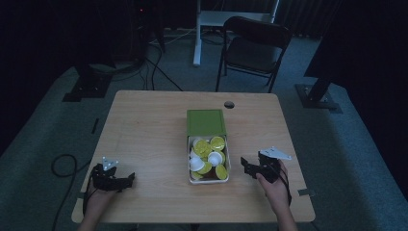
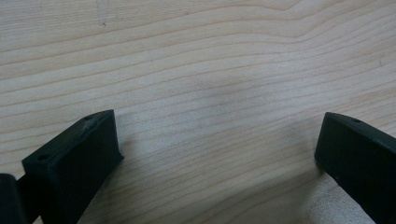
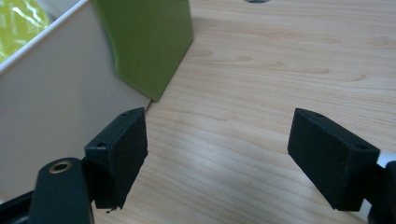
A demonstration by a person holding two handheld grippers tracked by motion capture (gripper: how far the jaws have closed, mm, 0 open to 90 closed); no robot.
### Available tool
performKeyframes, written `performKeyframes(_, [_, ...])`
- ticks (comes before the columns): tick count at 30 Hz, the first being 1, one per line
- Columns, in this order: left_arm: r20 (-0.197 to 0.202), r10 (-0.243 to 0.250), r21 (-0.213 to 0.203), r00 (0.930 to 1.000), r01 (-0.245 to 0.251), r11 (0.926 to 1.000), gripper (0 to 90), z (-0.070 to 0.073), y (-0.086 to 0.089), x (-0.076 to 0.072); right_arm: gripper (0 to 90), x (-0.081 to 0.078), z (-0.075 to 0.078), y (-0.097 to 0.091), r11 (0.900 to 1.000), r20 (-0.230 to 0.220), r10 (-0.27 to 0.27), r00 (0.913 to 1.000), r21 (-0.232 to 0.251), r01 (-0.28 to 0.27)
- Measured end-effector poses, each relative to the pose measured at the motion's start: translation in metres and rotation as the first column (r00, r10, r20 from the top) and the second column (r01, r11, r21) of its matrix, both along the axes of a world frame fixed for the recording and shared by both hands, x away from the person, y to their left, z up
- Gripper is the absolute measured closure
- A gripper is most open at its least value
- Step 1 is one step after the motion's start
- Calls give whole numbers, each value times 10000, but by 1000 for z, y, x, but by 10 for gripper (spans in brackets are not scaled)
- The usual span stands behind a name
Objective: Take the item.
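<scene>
The right gripper (image 1: 251, 168), jaws apart and empty, sits just right of the white rectangular box (image 1: 227, 159) at the frame's centre. Judging from that closeness, a careless sideways reach could knock the box wall and shift it, or spill the round yellow-green and white capsules (image 1: 208, 156) heaped inside. The box's green sleeve (image 1: 206, 122) is slid toward the far side. The left gripper (image 1: 124, 182), at lower left, also stands apart over bare wooden table (image 1: 144, 125).

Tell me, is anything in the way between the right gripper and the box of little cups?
Nothing visible is. The right gripper sits just beside the box, jaws open and empty, with bare table between them. In the right gripper view the box's pale side wall is right next to one jaw. The yellow-lidded cups lie inside the open drawer.
</scene>
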State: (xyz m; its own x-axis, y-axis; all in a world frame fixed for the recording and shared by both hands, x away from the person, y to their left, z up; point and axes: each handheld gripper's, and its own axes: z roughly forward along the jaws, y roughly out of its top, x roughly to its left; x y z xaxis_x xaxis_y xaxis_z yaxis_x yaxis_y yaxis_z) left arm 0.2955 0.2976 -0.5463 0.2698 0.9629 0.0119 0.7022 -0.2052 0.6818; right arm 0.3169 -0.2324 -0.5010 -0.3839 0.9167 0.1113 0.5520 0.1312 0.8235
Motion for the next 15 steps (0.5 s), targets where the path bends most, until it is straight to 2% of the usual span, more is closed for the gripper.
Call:
performKeyframes(6, [7,-1,-3,10000,1,10000,0,0,0,0,173,-3,-8,6,9975,-291,703,9971,-100,-706])
performKeyframes(13, [12,1,-2,10000,-1,10000,0,0,0,0,173,-7,-17,12,9888,-505,1476,9878,-147,-1485])
performKeyframes(15, [10,0,-1,10000,0,10000,0,0,0,0,173,-7,-18,13,9876,-507,1550,9866,-156,-1560])
